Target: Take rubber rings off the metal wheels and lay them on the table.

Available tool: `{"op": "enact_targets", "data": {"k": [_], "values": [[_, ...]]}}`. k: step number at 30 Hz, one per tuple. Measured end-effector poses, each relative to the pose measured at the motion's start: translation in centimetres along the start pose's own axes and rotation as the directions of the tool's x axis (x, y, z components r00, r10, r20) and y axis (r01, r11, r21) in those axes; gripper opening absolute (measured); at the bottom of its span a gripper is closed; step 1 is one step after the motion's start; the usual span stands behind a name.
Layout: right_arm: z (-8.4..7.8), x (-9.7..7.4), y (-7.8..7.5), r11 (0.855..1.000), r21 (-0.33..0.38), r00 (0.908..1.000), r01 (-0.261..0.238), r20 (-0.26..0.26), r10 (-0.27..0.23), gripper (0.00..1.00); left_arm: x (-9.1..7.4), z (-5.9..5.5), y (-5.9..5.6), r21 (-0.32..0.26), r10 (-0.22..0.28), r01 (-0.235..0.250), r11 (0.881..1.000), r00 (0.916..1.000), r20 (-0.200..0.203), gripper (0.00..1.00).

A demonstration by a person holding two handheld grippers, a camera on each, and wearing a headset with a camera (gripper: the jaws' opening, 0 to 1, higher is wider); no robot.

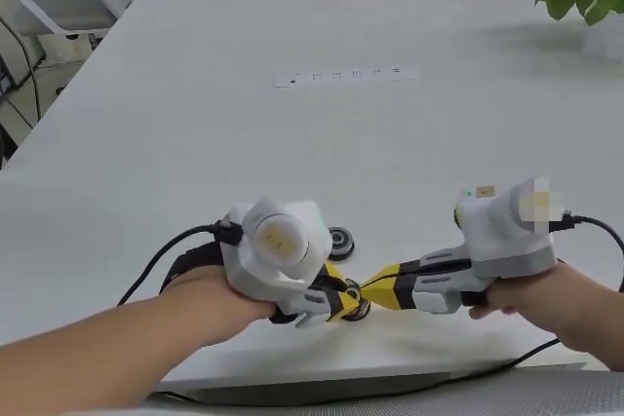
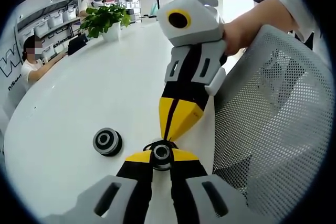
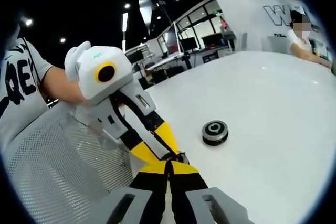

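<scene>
Low over the near edge of the table [image 1: 292, 133] the two tools meet nose to nose, and the reason looks plain. The left gripper [image 1: 336, 305], reaching in from nine o'clock, pinches a small metal wheel [image 2: 161, 153] to steady it. The right gripper [image 1: 376, 291], from three o'clock, has its jaws pressed together at the wheel's rim, presumably after the rubber ring, though that is too small to tell. A second wheel [image 1: 340, 241] lies just beyond at twelve o'clock, its dark ring seemingly on.
</scene>
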State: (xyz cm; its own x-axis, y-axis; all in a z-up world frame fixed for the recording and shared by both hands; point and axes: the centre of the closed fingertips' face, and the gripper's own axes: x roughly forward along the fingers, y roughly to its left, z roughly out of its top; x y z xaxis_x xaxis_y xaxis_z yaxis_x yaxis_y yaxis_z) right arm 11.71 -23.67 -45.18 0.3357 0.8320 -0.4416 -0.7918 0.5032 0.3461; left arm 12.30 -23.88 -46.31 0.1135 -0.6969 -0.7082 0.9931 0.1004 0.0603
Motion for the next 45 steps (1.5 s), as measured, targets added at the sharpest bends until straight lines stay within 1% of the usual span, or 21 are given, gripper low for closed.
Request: {"op": "enact_targets", "data": {"k": [7, 12, 15, 21, 26, 29, 34, 38, 40, 45], "values": [[-0.3, -0.1, -0.3, 1.0, -0.006, 0.9998, 0.012, -0.014, -0.012, 0.0, 0.0, 0.0, 0.0, -0.013, 0.0, 0.0, 1.0, 1.0, 0.009, 0.07], [-0.4, -0.1, -0.4, 1.0, -0.001, 0.9998, 0.015, -0.014, -0.015, 0.0, 0.0, 0.0, 0.1, -0.008, 0.002, -0.002, 1.0, 0.9999, 0.014, 0.08], [-0.4, -0.2, -0.4, 1.0, 0.001, 0.9998, 0.015, -0.011, -0.015, 0.0, 0.0, 0.1, 0.3, -0.002, 0.009, -0.009, 1.0, 0.9999, 0.011, 0.11], [-0.1, -0.3, -0.7, 1.0, 0.012, 0.9997, 0.024, 0.002, -0.024, 0.0, -0.3, 0.1, 0.4, -0.019, -0.007, 0.007, 1.0, 0.9999, 0.014, 0.13], [-0.1, -0.4, -0.7, 1.0, 0.017, 0.9998, 0.02, 0.004, -0.02, 0.0, -1.0, 0.5, 0.8, -0.034, -0.002, 0.003, 0.999, 0.9995, 0.031, 0.17], [0.0, -0.3, -0.6, 1.0, 0.016, 0.9999, 0.015, 0.006, -0.015, 0.0, -1.5, 0.7, 0.6, -0.037, -0.008, 0.01, 0.999, 0.9992, 0.039, 0.21], [0.1, -0.3, -0.5, 1.0, 0.018, 0.9999, 0.008, 0.007, -0.009, 0.0, -2.4, 0.8, 0.5, -0.033, -0.014, 0.015, 0.999, 0.9987, 0.05, 0.24], [0.2, -0.3, -0.3, 1.0, 0.02, 1.0, 0.003, 0.007, -0.003, 0.0, -3.2, 1.1, 0.4, -0.031, -0.019, 0.021, 0.999, 0.9975, 0.068, 0.28], [0.3, -0.4, -0.2, 1.0, 0.02, 1.0, 0.0, 0.008, 0.0, 0.0, -3.8, 1.4, 0.3, -0.027, -0.019, 0.021, 0.999, 0.9964, 0.083, 0.3], [0.6, -0.4, 0.1, 1.0, 0.019, 0.9999, -0.009, 0.01, 0.008, 0.0, -4.9, 1.4, 0.7, -0.035, -0.007, 0.011, 0.999, 0.9945, 0.105, 0.34]]}}
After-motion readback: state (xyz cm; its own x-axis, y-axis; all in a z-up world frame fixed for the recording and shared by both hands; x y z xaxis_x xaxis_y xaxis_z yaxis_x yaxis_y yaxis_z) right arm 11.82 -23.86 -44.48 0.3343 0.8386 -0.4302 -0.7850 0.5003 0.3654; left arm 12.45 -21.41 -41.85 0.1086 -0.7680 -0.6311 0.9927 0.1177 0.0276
